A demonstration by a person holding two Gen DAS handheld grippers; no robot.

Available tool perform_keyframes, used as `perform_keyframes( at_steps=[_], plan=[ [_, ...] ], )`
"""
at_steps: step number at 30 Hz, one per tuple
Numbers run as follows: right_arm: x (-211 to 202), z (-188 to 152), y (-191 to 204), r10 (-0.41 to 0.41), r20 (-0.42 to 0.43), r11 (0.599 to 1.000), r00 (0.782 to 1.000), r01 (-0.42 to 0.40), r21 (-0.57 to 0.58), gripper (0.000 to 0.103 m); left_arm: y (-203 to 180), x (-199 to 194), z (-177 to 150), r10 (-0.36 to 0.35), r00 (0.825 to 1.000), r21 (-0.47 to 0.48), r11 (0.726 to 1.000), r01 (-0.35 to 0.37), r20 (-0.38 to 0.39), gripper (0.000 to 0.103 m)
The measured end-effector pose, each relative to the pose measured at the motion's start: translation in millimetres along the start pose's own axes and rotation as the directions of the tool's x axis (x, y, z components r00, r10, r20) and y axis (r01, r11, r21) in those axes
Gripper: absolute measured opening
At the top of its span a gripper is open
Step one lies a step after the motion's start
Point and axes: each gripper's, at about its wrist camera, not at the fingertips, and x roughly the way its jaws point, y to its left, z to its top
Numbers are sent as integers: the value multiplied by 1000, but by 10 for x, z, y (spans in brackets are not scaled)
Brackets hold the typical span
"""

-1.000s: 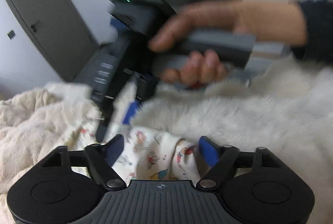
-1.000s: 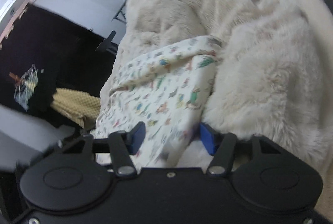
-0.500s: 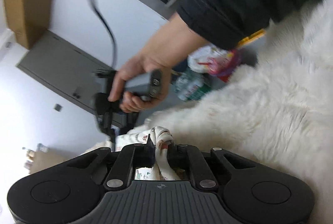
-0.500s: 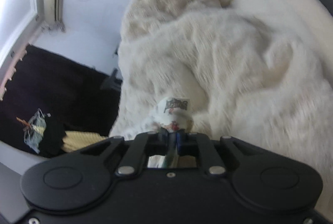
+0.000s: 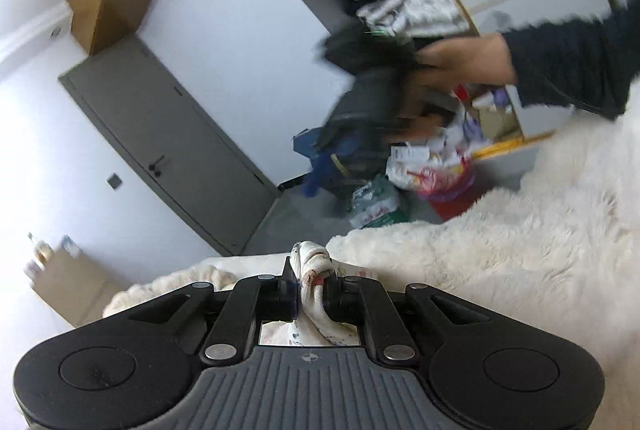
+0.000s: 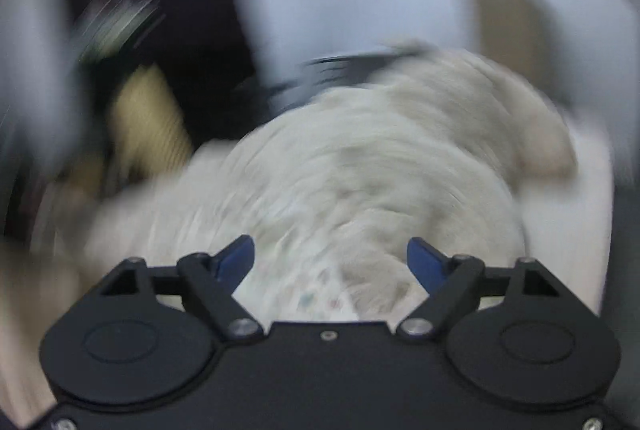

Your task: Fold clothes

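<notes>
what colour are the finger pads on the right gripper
Blue. The pads on the right gripper show best in the right wrist view, spread wide apart.

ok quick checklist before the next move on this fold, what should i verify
1. Left gripper shut on the printed garment: ok.
2. Right gripper open, nothing between its fingers: ok.
3. Garment's lie under the right gripper: cannot tell, the right wrist view is motion-blurred.
4. Right hand away from the left gripper: ok, raised off to the side.
5. Fluffy white blanket caught in the left pinch: cannot tell.
</notes>
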Motion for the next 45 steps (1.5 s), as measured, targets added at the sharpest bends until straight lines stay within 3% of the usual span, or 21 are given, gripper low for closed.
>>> perform_keyframes(
  at_steps=[4,7,9,10,11,15,18,20,22,26,29,30,32,33,34,35,37,39,43,44,45],
  plan=[
    [203,14,565,38,-43,973,998,-47,-226,85,330,-373,-130,-24,1000,-74,997,25,14,7],
    [623,68,867,15,-14,951,1000,-19,-310,77,492,-564,-199,-26,999,-111,993,30,33,7],
    [942,89,948,-35,-36,939,999,20,-342,48,604,-713,-290,-19,998,-127,992,26,55,7],
    [1123,116,968,-68,-63,928,996,40,-371,20,669,-761,-350,-9,999,-143,990,16,54,7],
    [1260,164,957,-77,-97,921,992,34,-388,4,764,-838,-430,6,999,-168,986,2,48,7],
    [1233,643,763,-95,-38,935,995,76,-348,4,1162,-1170,-703,73,997,-232,971,-64,32,8],
    [1039,1383,704,-203,75,920,976,217,-327,3,1600,-1519,-851,81,994,-329,943,-54,69,12],
    [945,2063,732,-237,96,920,967,255,-297,3,1853,-1771,-870,92,991,-411,911,-46,95,22],
    [911,2674,880,-298,78,901,951,308,-305,3,1947,-2002,-834,132,986,-464,883,-69,104,66],
    [865,3303,1189,-360,68,852,930,358,-382,3,1849,-2354,-660,172,975,-497,864,-81,140,77],
    [929,3533,1469,-407,41,801,912,378,-464,3,1619,-2274,-452,291,953,-445,867,-222,90,82],
    [978,3557,1557,-416,25,792,909,375,-482,3,1554,-2194,-390,312,947,-434,866,-247,82,82],
    [1065,3599,1729,-432,-7,775,902,367,-515,3,1489,-1923,-293,288,953,-477,853,-211,93,82],
    [1068,3585,1784,-435,-17,771,900,363,-523,3,1448,-1737,-244,256,961,-497,851,-171,108,74],
    [1119,3556,1832,-440,-33,766,897,356,-535,3,1424,-1568,-206,209,970,-513,850,-119,121,49],
    [1168,3530,1873,-444,-47,762,895,350,-545,3,1427,-1474,-205,163,980,-526,847,-78,117,37],
    [1202,3472,1850,-442,-59,772,895,346,-534,3,1391,-1316,-265,129,989,-542,837,-71,71,3],
    [1195,3414,1769,-438,-60,785,897,349,-513,3,1364,-1265,-491,127,991,-581,810,-82,37,3],
    [912,3289,1508,-391,-42,833,919,334,-442,3,1412,-1473,-1051,86,995,-672,740,-34,45,6],
    [879,3242,1467,-352,-63,852,934,292,-435,3,1422,-1576,-1113,77,996,-671,741,-28,44,8],
    [891,3225,1469,-358,-63,846,932,295,-445,3,1422,-1633,-1119,71,997,-660,751,-30,36,17]
  ],
)
